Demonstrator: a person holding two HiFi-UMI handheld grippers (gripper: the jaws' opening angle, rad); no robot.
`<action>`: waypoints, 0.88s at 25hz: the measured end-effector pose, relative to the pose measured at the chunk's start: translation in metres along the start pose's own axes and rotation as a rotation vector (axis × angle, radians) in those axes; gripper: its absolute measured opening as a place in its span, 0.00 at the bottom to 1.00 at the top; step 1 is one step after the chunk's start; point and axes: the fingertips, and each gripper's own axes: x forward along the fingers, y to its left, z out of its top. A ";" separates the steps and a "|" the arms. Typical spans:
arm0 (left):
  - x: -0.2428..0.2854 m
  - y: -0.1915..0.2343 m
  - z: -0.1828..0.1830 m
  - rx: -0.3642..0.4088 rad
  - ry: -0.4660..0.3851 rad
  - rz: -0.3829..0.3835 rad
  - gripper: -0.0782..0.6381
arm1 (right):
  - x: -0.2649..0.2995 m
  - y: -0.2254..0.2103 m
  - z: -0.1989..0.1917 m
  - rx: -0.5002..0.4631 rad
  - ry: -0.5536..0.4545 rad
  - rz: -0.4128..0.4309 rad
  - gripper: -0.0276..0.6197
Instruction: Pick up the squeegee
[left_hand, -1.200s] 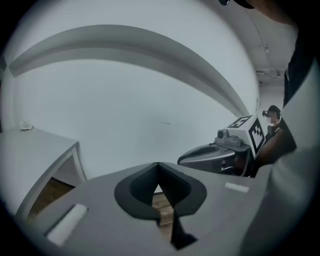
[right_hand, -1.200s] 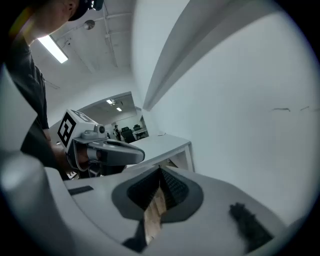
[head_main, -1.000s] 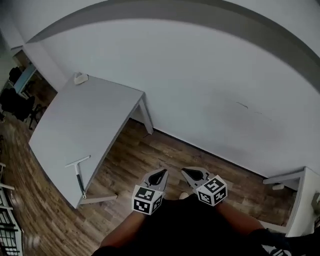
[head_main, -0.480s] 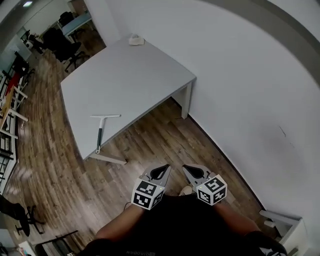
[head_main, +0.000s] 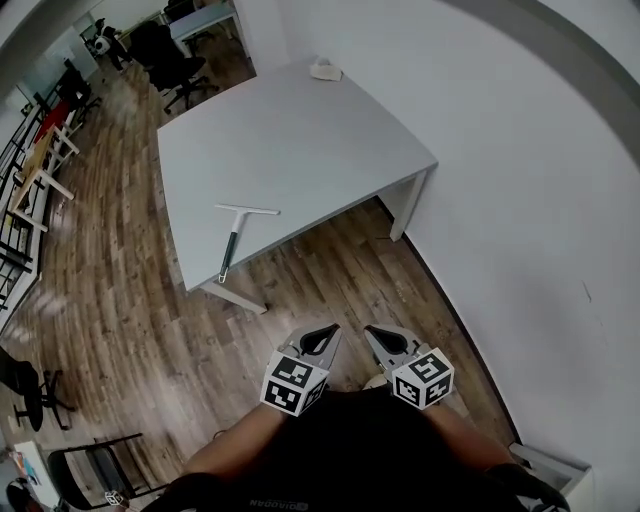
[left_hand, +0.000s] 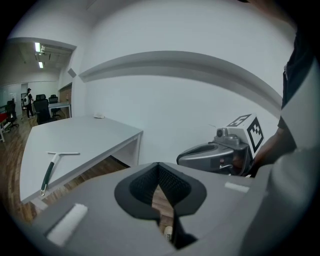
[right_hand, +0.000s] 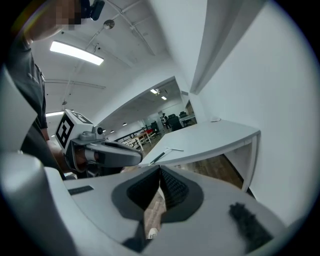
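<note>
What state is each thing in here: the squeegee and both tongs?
squeegee: lying flat on the table, handle end toward the near edge, untouched.
left tongs: shut, empty, held over the floor short of the table.
right tongs: shut, empty, beside the left tongs.

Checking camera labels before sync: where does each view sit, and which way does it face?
Head view: on the person's head, facing steeply down at table, squeegee, floor; forearms, left gripper, right gripper show.
Left gripper view: on the left gripper, along its shut jaws toward the table; right gripper alongside.
Right gripper view: on the right gripper, same heading; left gripper alongside.
Shared: all see the squeegee.
</note>
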 end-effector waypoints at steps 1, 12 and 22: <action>-0.005 0.008 -0.005 -0.004 0.004 0.006 0.12 | 0.007 0.006 0.000 -0.005 0.005 0.009 0.05; -0.068 0.090 -0.027 -0.086 -0.033 0.096 0.12 | 0.088 0.061 0.009 -0.039 0.062 0.070 0.05; -0.119 0.171 -0.065 -0.205 -0.069 0.175 0.12 | 0.159 0.103 0.001 -0.079 0.170 0.107 0.05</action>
